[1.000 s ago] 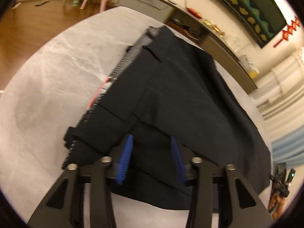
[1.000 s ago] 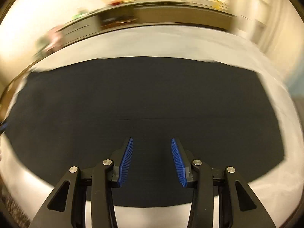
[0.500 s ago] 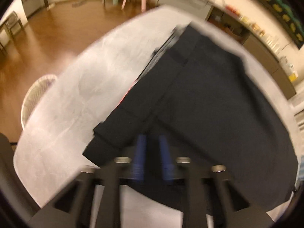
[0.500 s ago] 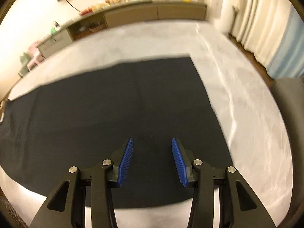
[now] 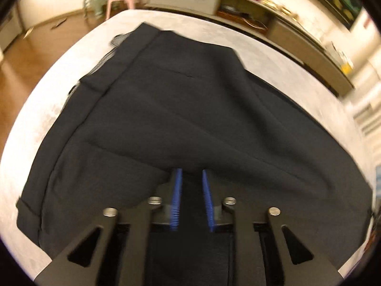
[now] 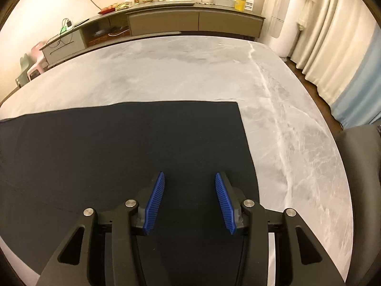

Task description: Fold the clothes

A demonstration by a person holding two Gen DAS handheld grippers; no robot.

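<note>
Left gripper (image 5: pixel 191 174), lower centre of frame, narrowed onto a raised fold of black trousers (image 5: pixel 181 109) covering the marble table (image 5: pixel 273 54). Right gripper (image 6: pixel 189 178), lower centre, spread wide above the flat trouser leg (image 6: pixel 119 143).

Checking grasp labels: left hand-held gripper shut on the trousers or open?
Shut on the black trousers: left hand-held gripper pads are close together with a fabric ridge pinched between them.
</note>
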